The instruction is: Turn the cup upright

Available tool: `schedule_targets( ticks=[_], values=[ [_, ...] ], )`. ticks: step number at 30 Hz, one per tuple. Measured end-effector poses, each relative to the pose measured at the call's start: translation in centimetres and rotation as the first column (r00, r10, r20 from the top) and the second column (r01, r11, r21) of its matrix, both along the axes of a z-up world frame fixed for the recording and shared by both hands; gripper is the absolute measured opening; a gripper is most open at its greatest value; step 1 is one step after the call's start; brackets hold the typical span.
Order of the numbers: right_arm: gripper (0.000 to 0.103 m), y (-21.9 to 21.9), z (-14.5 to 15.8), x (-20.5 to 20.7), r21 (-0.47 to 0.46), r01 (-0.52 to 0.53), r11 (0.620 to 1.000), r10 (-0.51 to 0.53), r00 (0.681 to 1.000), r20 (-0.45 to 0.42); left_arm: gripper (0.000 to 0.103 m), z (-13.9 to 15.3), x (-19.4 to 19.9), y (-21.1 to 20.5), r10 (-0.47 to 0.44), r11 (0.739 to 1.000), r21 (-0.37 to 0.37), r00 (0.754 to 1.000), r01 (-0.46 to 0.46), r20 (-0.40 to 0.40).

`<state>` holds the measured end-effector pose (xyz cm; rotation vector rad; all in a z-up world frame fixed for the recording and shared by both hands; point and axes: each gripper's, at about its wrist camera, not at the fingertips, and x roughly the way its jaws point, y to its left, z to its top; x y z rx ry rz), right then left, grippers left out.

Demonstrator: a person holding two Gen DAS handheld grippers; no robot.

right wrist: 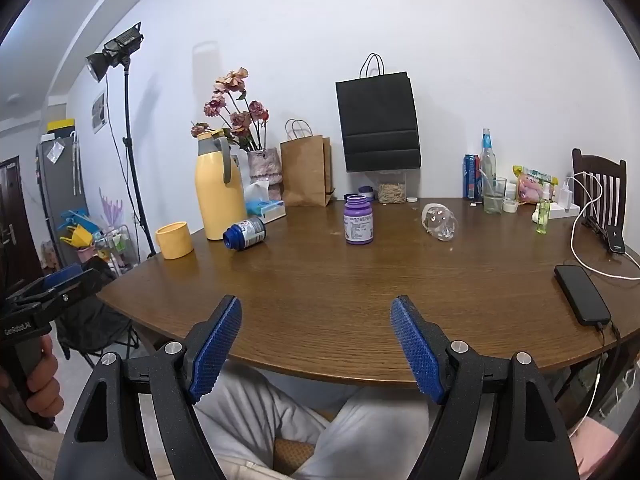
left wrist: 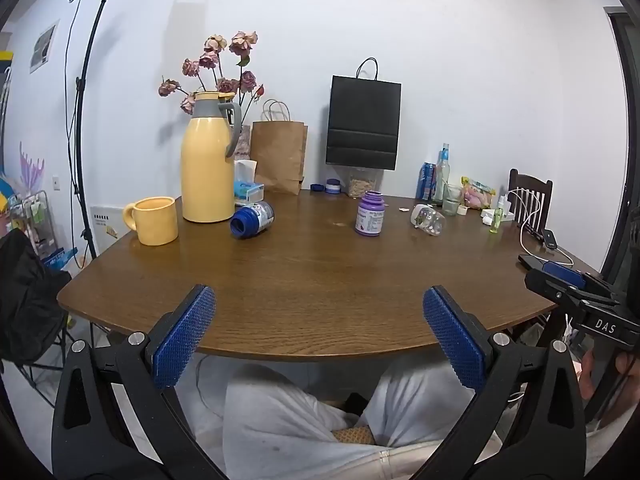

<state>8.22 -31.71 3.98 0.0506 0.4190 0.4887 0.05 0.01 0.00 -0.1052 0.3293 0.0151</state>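
Both the left claw and right claw gape empty, well short of the yellow cup standing mouth-up beside the jug.

wood table (mug, jug, bottles)

Even bright indoor light filling both views, soft jug shadow falling on the wall, fisheye edges bending, dark corners vignetting, focus staying sharp.

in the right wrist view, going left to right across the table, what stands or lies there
yellow mug → yellow thermos → blue bottle on its side → purple bottle → clear cup on its side → green spray bottle → black phone
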Motion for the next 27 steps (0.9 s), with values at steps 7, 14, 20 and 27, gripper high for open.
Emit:
schedule_targets(
  ticks=[7,14,20,27],
  values=[
    [0.082,0.01,-0.06,-0.04,-0.012,0.0,1.0,0.0,1.0,0.008,0.103,-0.02,-0.02,0.01,-0.001,1.0,-0.001,1.0,0.001,0.008],
    [0.082,0.29,-0.02,-0.13,-0.001,0.003,1.0,-0.003,1.0,0.006,0.103,-0.09,0.18,-0.16,-0.002,1.0,0.0,1.0,0.002,0.006],
    [0.082,-0.03,-0.1,-0.13,-0.002,0.001,1.0,-0.001,1.0,0.005,0.103,-0.07,0.12,-0.17,-0.003,1.0,0.001,1.0,0.003,0.007],
    [0.082,0.01,-0.31,-0.14,-0.001,0.004,1.0,-0.004,1.0,0.002,0.103,-0.4,0.39,-0.24,-0.002,1.0,0.001,1.0,0.002,0.005]
  ],
)
